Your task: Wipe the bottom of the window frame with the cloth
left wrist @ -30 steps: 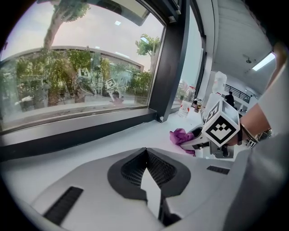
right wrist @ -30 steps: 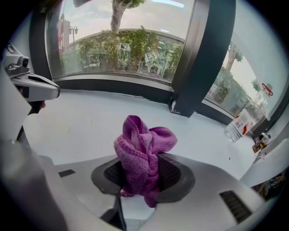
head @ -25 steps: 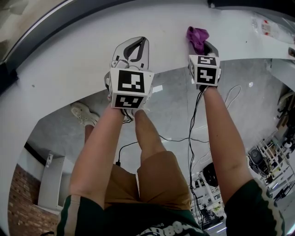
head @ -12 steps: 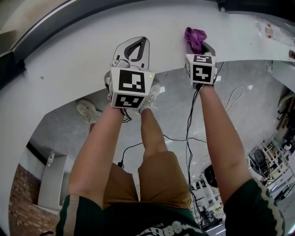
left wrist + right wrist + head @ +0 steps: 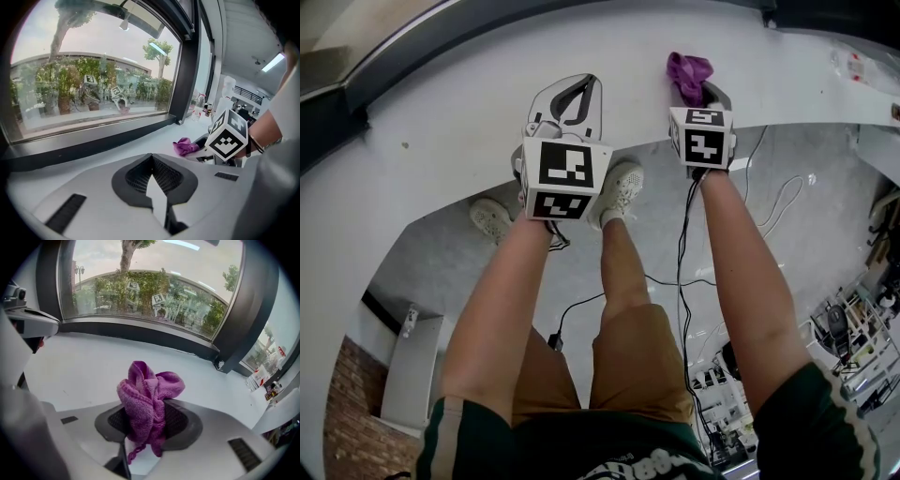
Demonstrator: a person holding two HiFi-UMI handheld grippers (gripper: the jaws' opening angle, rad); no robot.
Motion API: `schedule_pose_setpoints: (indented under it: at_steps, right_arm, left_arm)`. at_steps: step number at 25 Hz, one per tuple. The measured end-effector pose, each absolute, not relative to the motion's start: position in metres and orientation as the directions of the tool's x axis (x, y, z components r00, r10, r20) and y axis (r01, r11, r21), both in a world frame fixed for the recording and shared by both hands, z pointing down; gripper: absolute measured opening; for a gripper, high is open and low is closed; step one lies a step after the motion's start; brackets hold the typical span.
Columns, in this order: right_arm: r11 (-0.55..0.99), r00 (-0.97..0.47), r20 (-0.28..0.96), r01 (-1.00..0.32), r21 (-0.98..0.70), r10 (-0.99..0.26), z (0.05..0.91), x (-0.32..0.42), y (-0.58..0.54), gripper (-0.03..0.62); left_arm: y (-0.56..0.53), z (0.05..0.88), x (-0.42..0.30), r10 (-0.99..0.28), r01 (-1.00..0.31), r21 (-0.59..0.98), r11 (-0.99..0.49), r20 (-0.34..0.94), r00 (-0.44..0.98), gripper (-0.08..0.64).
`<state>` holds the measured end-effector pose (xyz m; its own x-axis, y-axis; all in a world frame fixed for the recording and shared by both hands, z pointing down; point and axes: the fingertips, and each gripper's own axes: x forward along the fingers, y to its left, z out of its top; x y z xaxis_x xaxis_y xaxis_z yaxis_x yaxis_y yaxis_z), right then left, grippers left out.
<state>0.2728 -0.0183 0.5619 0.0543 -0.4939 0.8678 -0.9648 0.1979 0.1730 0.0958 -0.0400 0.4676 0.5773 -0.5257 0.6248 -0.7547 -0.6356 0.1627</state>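
Right gripper (image 5: 148, 411) clamps cloth (image 5: 149, 387); left gripper's (image 5: 152, 157) own view shows it closed.

White sneakers (image 5: 622, 187) centre frame, on grey floor (image 5: 825, 248). Black cables (image 5: 679, 272) mid-right. Brick wall (image 5: 345, 422) lower left. Cluttered racks (image 5: 853, 328) lower right.

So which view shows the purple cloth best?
The right gripper view: the cloth fills the centre, clamped in the right gripper. The head view shows only a bunch past the marker cube; the left gripper view, a small patch.
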Motion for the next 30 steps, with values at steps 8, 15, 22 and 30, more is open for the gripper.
schedule_pose_setpoints:
  at_steps: [8,15,22,30]
  right_arm:
    - [0.228,0.028,0.869,-0.960,0.161,-0.494,0.562,0.217,-0.018,0.164]
    - [0.244,0.014,0.870,-0.957,0.154,-0.493,0.560,0.172,-0.018,0.164]
    - [0.258,0.001,0.868,-0.955,0.149,-0.496,0.561,0.133,-0.020,0.164]
    - [0.284,-0.031,0.860,-0.950,0.134,-0.509,0.558,0.075,-0.018,0.164]
  left_arm:
    - [-0.039,0.461,0.041,-0.551,-0.783,0.151,-0.604,0.630,0.547,0.008]
    - [-0.036,0.456,-0.007,-0.569,-0.803,0.144,-0.578,0.634,0.524,0.008]
    - [-0.032,0.458,-0.054,-0.585,-0.826,0.145,-0.545,0.640,0.498,0.008]
    - [-0.025,0.458,-0.112,-0.606,-0.853,0.136,-0.504,0.648,0.461,0.009]
